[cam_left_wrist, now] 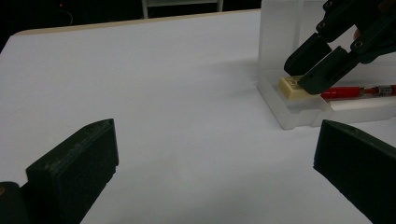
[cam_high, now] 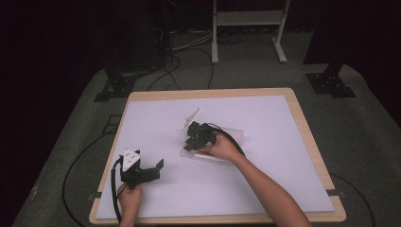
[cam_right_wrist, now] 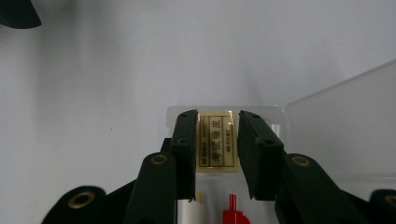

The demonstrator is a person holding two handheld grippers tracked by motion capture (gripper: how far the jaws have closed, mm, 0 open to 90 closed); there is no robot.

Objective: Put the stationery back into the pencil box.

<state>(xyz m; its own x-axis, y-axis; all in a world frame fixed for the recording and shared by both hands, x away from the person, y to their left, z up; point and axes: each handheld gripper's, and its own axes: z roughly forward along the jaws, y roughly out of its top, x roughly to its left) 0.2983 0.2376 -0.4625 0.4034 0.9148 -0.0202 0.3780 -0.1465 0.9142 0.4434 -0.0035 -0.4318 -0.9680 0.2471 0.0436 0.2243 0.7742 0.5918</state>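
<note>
A cream eraser [cam_right_wrist: 216, 144] with a gold printed label lies at one end of a clear plastic case [cam_left_wrist: 299, 116], beside a red pen [cam_left_wrist: 355, 91]. My right gripper [cam_right_wrist: 216, 119] points down into the case, and its two black jaws sit tight against the eraser's long sides. From the left gripper view, the eraser [cam_left_wrist: 290, 88] shows under the right gripper's jaws. The case's lid [cam_high: 191, 118] stands open. My left gripper [cam_high: 158, 170] rests on the white table near the front left, open and holding nothing, its jaws [cam_left_wrist: 217, 140] facing the case.
A white sheet [cam_high: 265, 179] covers the wooden table [cam_high: 312, 142]. Cables trail from both grippers over the front edge. Beyond the table stand a white frame [cam_high: 248, 28] and dark stands on a grey floor.
</note>
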